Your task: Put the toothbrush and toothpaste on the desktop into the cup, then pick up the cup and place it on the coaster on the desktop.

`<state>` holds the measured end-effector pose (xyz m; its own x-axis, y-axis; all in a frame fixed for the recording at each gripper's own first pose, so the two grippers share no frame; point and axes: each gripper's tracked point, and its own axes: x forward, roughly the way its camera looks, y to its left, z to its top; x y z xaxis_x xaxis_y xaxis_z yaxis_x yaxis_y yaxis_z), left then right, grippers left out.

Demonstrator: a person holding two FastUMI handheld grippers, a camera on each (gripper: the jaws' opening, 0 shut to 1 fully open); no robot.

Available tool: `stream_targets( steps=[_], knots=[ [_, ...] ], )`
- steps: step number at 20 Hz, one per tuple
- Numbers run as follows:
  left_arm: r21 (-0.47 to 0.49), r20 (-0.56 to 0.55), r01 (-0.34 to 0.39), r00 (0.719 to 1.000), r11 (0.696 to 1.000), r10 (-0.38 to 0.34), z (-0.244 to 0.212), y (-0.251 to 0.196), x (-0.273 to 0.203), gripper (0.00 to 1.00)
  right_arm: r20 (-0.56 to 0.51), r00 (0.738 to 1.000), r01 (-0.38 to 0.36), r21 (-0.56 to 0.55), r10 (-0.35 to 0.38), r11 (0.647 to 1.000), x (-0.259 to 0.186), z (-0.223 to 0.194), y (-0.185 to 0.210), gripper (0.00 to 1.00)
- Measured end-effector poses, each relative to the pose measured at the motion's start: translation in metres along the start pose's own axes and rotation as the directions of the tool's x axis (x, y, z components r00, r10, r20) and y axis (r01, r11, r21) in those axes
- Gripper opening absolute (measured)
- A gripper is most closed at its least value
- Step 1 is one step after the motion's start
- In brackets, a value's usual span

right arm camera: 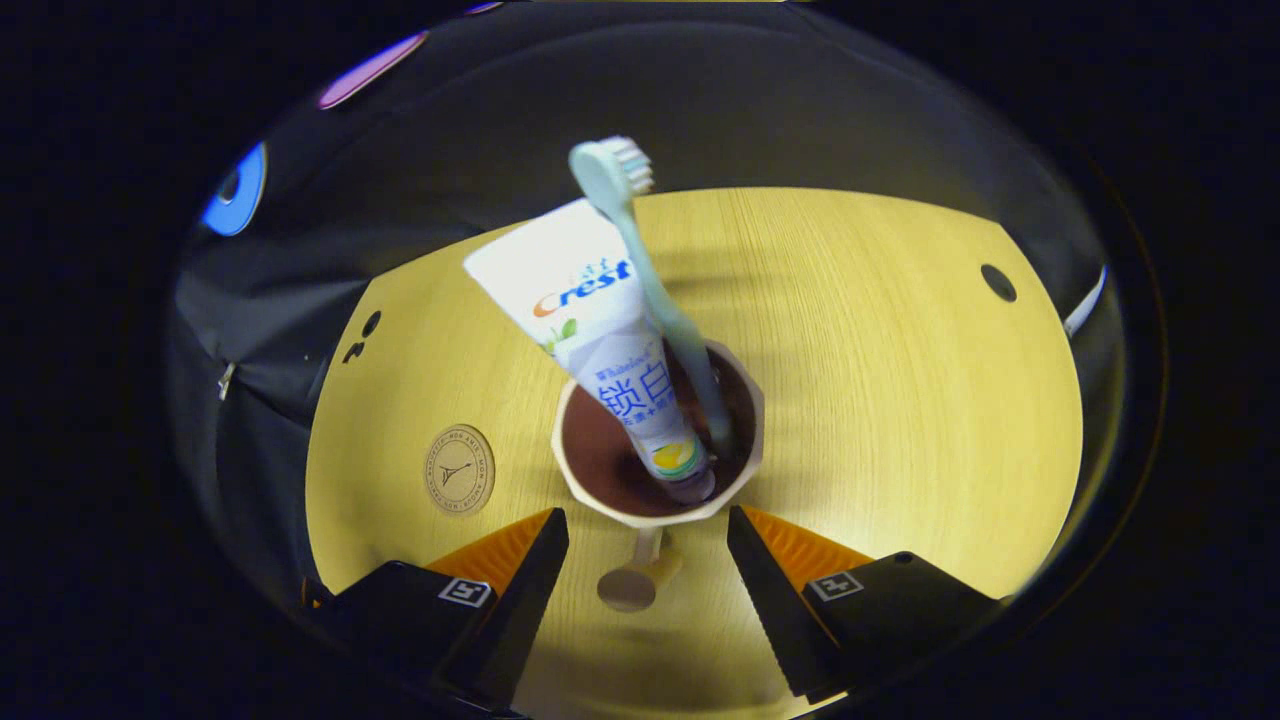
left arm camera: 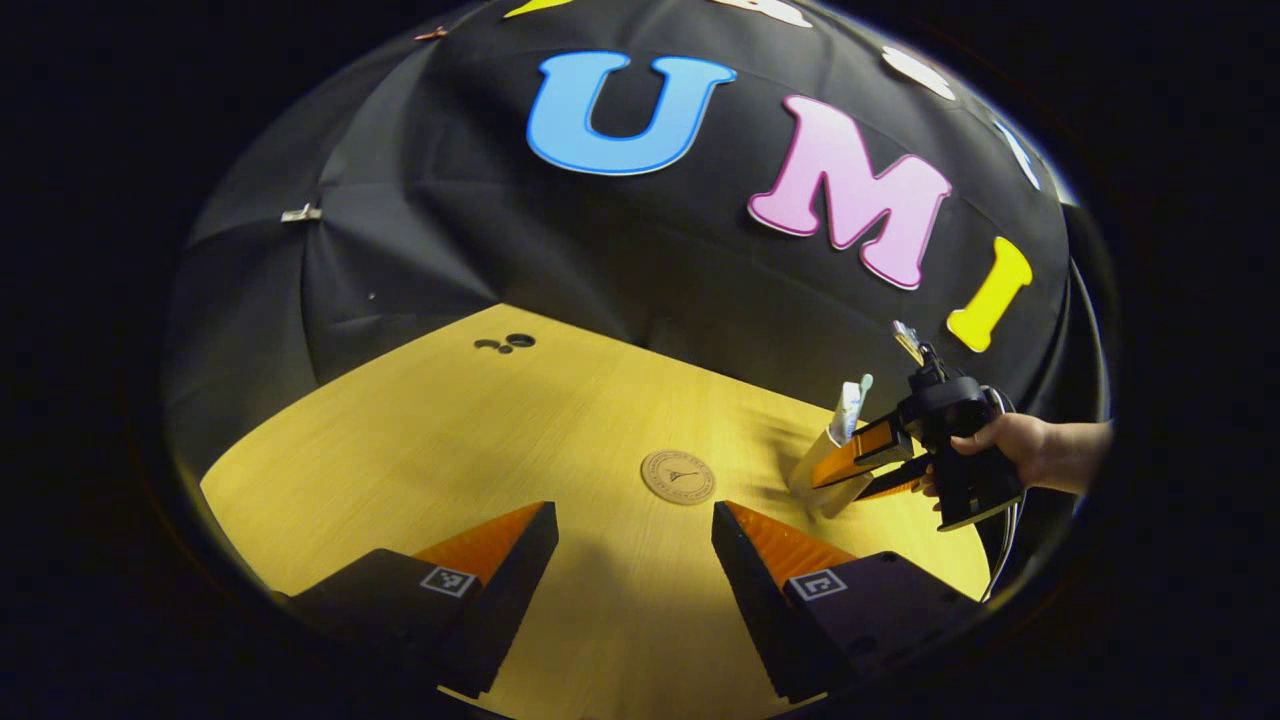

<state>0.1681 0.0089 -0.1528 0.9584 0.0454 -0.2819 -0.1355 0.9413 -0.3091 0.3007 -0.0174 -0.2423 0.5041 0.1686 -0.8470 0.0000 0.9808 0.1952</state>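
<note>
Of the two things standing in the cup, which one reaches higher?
The toothbrush: its bristled head rises above the flat end of the toothpaste tube leaning beside it in the cup.

Toothbrush (right arm camera: pixel 650 290) and toothpaste (right arm camera: pixel 600 330) stand in the cup (right arm camera: pixel 590 500) (coaster (right arm camera: pixel 459 469) to its left) on the desktop (right arm camera: pixel 900 400).

Desktop (left arm camera: pixel 560 430) brightly lit, walls dim (edges fisheye-bent).

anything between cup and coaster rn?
Nothing: bare desktop separates the cup from the coaster, in the right gripper view.
</note>
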Motion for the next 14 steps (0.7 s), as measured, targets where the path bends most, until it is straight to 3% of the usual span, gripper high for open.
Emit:
stream_targets(
  steps=[5, 6, 7, 12, 14],
  knots=[
    [-0.072, -0.051, -0.039, 0.998, 0.997, 0.035, -0.013, 0.026, -0.009, 0.98, -0.054, 0.998, 0.041, 0.004, -0.040, 0.999, 0.019, -0.002, -0.012, 0.95],
    [-0.069, -0.055, -0.042, 0.998, 0.997, 0.038, -0.012, 0.030, -0.012, 0.98, -0.061, 0.997, 0.043, -0.003, -0.043, 0.999, 0.020, -0.003, -0.012, 0.85],
    [-0.064, -0.060, -0.045, 0.997, 0.997, 0.041, -0.014, 0.033, -0.013, 0.98, -0.071, 0.996, 0.046, -0.007, -0.046, 0.999, 0.022, -0.005, -0.010, 0.93],
    [-0.031, -0.079, -0.043, 0.996, 0.999, 0.041, -0.018, 0.038, -0.022, 0.98, -0.095, 0.994, 0.055, -0.030, -0.057, 0.998, 0.027, -0.008, -0.006, 0.84],
    [-0.023, -0.087, -0.033, 0.996, 0.999, 0.031, -0.021, 0.034, -0.026, 0.98, -0.105, 0.993, 0.048, -0.012, -0.049, 0.999, 0.028, -0.008, -0.006, 0.74]
  ],
)
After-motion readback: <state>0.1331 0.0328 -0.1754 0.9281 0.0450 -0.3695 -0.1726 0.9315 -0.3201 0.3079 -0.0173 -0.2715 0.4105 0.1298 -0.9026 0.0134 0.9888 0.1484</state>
